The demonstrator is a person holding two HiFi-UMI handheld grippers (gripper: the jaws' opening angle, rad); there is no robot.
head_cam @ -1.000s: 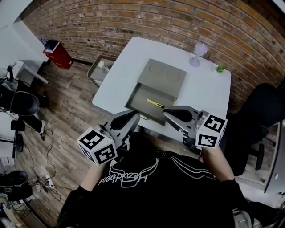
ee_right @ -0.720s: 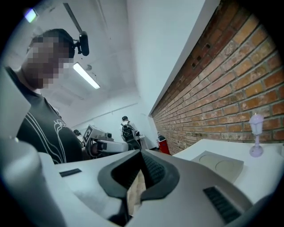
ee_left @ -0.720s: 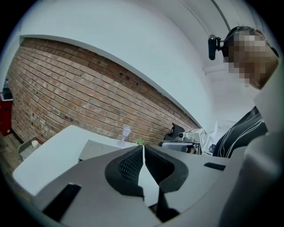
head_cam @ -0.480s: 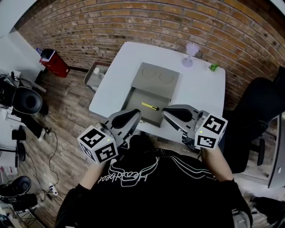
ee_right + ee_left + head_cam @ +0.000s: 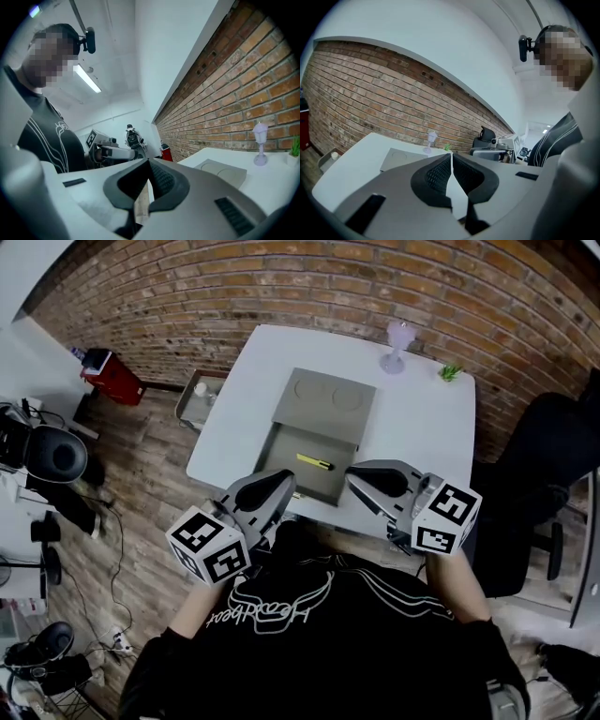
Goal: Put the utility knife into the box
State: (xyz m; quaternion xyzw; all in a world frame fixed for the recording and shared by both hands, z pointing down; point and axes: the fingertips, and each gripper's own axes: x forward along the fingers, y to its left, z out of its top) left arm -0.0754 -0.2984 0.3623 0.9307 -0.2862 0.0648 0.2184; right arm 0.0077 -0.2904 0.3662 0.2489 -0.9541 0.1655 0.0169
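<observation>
Box (image 5: 292, 446) near edge partly hidden behind left gripper (image 5: 286, 483) tip; small green thing (image 5: 450, 372) at far table (image 5: 422, 442) corner too small to identify

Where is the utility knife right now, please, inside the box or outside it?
Inside: the head view shows the yellow utility knife lying in the open tray of the grey box.

Head view looks steeply down; both gripper views skim low toward the same box (image 5: 323, 404).

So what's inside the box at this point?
A yellow knife lies in the open box; nothing else shows in there. The left tool covers the box's near left corner, so that bit can't be checked.
</observation>
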